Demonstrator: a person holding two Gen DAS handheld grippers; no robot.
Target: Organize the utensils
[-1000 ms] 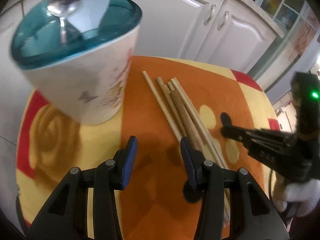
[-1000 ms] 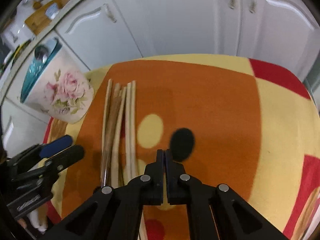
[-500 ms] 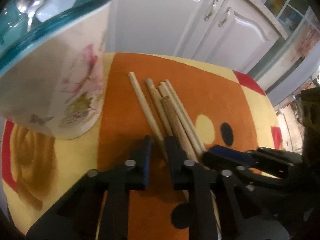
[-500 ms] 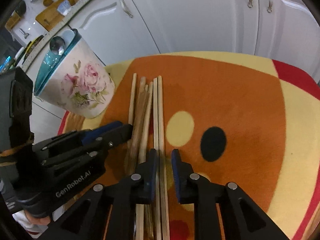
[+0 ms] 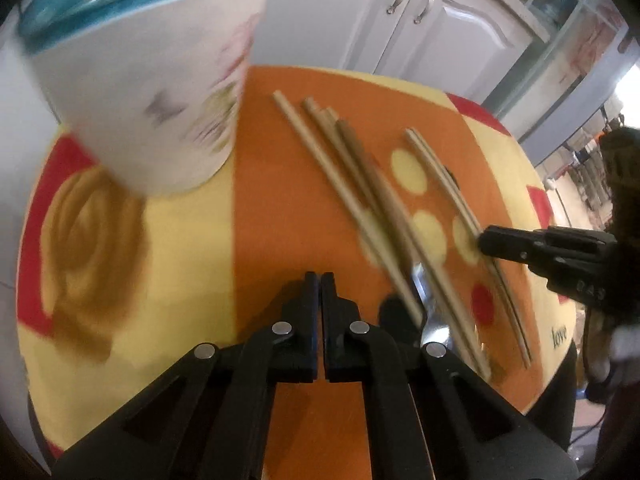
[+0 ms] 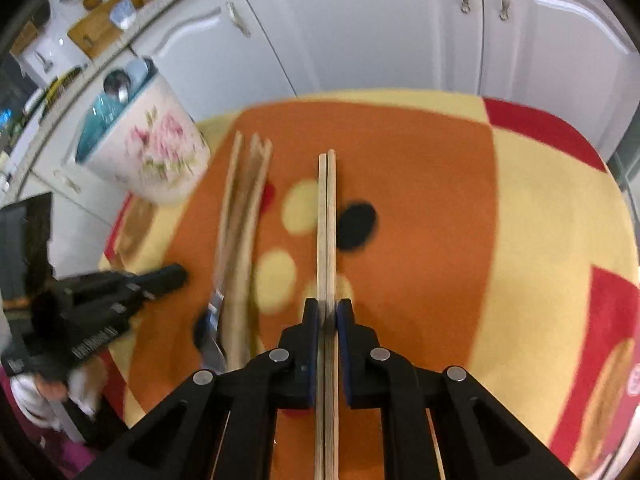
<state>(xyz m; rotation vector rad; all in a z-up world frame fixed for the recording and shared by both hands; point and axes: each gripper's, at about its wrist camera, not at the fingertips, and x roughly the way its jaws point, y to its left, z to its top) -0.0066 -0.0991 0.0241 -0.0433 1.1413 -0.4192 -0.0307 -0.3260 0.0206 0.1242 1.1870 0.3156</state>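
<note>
Several wooden chopsticks (image 5: 348,176) lie in a loose bundle on the orange and yellow tablecloth (image 5: 276,208), with a shiny metal utensil (image 5: 424,280) partly under them. My left gripper (image 5: 320,276) is left of the bundle, its jaws closing together with nothing between them. My right gripper (image 6: 327,304) is closing on a pair of pale chopsticks (image 6: 327,220) and its pads press them; the pair lies apart from the bundle (image 6: 244,208). The left wrist view shows the right gripper (image 5: 482,240) on that pair (image 5: 440,176). A floral holder (image 5: 152,92) with a teal rim stands at the back left.
The holder (image 6: 156,156) has a metal spoon (image 6: 117,82) in it. White cabinet doors (image 6: 360,28) stand right behind the small round table. The table edge (image 6: 560,128) curves close on every side. The left gripper (image 6: 182,276) is held by a gloved hand.
My left gripper has shut and drawn off to the left of the bundle. My right gripper opened, closed on two chopsticks, and these now lie apart to the right of the others.
</note>
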